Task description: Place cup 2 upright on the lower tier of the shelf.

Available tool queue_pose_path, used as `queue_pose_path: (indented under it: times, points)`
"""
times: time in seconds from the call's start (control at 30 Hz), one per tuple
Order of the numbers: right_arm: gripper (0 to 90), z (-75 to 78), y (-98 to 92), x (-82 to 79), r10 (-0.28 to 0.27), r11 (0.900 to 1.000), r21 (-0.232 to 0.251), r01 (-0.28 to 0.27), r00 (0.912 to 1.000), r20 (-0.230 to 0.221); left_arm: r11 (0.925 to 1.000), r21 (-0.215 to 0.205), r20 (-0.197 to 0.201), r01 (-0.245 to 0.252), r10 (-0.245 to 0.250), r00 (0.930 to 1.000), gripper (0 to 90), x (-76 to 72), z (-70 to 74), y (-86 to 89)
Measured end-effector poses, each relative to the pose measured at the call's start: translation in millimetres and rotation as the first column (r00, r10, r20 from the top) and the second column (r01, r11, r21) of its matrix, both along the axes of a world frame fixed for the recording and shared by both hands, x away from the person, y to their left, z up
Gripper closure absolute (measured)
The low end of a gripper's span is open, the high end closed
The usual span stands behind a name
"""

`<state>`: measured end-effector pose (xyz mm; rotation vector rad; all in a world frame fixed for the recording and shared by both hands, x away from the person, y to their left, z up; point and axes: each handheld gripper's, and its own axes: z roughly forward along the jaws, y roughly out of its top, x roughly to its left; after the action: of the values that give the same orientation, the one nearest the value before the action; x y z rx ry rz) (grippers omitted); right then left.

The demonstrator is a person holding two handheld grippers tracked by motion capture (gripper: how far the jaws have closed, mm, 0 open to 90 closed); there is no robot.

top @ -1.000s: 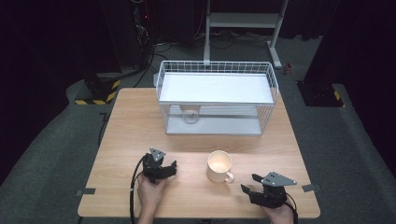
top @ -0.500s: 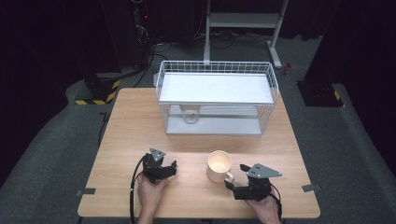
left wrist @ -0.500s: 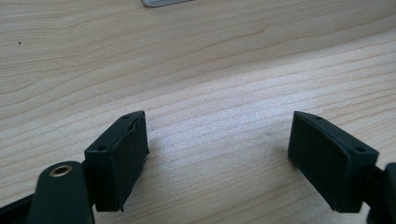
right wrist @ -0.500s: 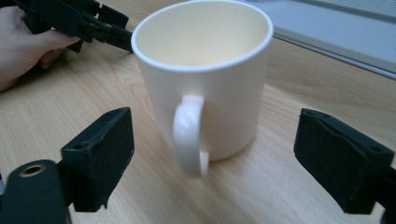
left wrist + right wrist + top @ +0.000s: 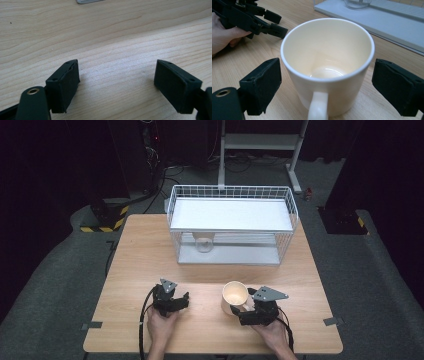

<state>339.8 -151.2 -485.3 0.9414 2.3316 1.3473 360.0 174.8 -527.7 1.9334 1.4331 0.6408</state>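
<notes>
A cream mug point(image 5: 234, 293) stands upright on the wooden table point(image 5: 150, 255), empty, with its handle turned toward my right gripper point(image 5: 243, 307). In the right gripper view the mug point(image 5: 329, 57) sits between the two black pads point(image 5: 262, 85) of the right gripper point(image 5: 327, 87), with a narrow gap on each side. Those jaws have just been opening and stand open around the mug. My left gripper point(image 5: 181, 301) rests low on the table to the mug's left, open, with bare wood between its pads point(image 5: 65, 82).
A white wire rack point(image 5: 230, 195) with a flat white shelf stands at the table's far side. A clear glass point(image 5: 204, 242) sits on its lower level. The left gripper point(image 5: 278, 23) and its hand lie beyond the mug.
My right gripper has moved left from the table's front right corner to the mug. Its jaws have opened and now straddle the mug. The left gripper has stayed put.
</notes>
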Motion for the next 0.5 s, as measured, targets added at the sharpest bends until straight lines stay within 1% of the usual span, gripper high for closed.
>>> queue_pose_path:
  times: [0.2,0.47,0.5]
  points:
    - [9.0,-0.2,7.9,6.5,0.005,1.0,-0.007,-0.005,0.9999,0.009,1.0,0.0,0.0,0.0,0.0,1.0,20.8,0.0,0.0,0.0]
    - [9.0,-2.4,13.2,8.9,-0.004,1.0,-0.017,0.005,0.9999,0.014,1.0,-0.001,0.0,0.0,0.0,1.0,20.8,0.0,0.0,0.1]
    - [9.0,-2.8,14.3,9.0,-0.007,1.0,-0.025,0.007,0.9998,0.019,1.0,-0.001,0.0,0.0,0.0,1.0,20.8,0.0,0.0,0.1]
